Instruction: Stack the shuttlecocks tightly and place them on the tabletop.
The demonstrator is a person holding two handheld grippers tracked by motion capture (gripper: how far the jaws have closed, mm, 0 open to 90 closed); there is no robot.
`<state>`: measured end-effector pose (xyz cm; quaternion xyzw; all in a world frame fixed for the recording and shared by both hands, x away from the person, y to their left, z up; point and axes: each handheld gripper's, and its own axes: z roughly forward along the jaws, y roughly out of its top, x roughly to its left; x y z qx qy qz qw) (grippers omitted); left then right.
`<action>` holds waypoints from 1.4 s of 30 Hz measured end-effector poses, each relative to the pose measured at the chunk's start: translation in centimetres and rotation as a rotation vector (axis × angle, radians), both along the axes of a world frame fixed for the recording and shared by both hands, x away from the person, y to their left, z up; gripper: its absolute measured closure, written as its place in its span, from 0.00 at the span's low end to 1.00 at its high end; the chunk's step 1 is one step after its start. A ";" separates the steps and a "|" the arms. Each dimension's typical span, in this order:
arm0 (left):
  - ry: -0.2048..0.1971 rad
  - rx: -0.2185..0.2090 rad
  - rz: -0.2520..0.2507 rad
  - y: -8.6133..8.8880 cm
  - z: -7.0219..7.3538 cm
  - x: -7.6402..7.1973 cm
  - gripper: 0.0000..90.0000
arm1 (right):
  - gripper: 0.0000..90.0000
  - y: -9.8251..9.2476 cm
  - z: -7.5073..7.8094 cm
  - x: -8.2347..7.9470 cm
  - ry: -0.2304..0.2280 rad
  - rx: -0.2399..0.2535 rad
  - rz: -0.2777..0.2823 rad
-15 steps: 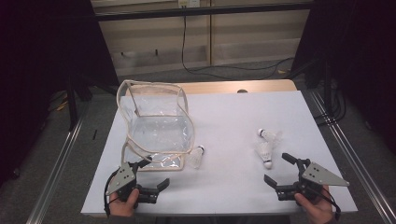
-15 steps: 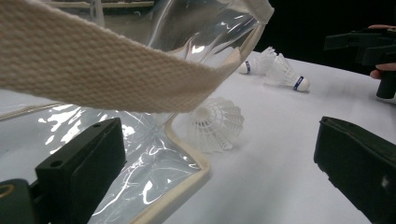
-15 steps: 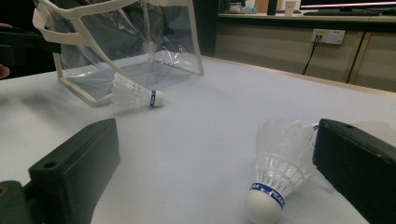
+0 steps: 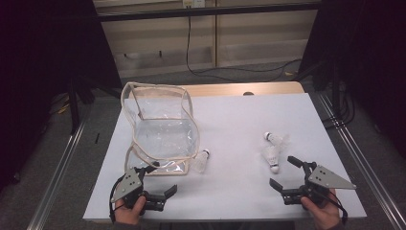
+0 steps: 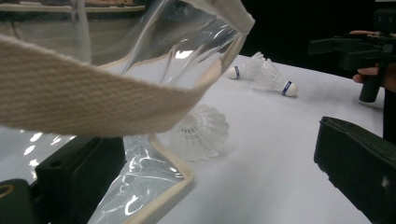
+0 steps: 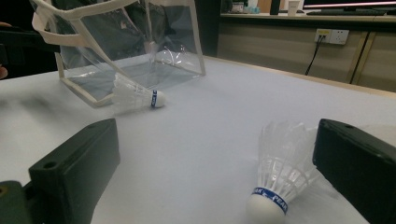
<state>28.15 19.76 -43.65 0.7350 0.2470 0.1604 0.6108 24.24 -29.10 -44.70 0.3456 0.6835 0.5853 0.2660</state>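
While the clear bag (image 4: 160,129) with its cream fabric edging stands on the left part of the white table (image 4: 239,120), three shuttlecocks are seen lying on the sheet around it. One shuttlecock (image 4: 201,160) is found just beside the bag's near right corner, its feathers against the bag's base and its cork pointing away from the bag. The other two are set well apart from the bag, out to its right: the nearer shuttlecock (image 4: 271,156) lies with its cork toward the person, and the farther shuttlecock (image 4: 276,139) is tucked just beyond it, the two feather skirts touching or very nearly so.

The left gripper (image 4: 155,187) is held at the bag's near edge, with its jaws spread apart and nothing pinched between them. In the left gripper view, the bag's strap (image 5: 93,98) is seen hanging across in front of the jaws, and the bag's lower corner lies between them, though no pad is pressed on it.

The right gripper (image 4: 283,171) is held far to the right of the bag, just short of the nearer shuttlecock. Its jaws are also spread wide; in the right gripper view that shuttlecock is seen lying between them, close to one jaw, and is not clamped.
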 end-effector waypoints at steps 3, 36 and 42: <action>0.007 0.000 -0.011 -0.2 -0.1 -0.3 0.02 | 0.00 -0.1 0.2 0.3 -0.003 0.021 -0.007; 0.034 0.019 -0.070 -5.5 -0.3 -1.0 0.02 | 0.00 0.3 0.2 0.2 -0.007 0.017 -0.002; 0.044 0.039 -0.042 -6.8 -0.2 -0.8 0.02 | 0.00 0.3 0.3 0.2 -0.008 0.013 -0.003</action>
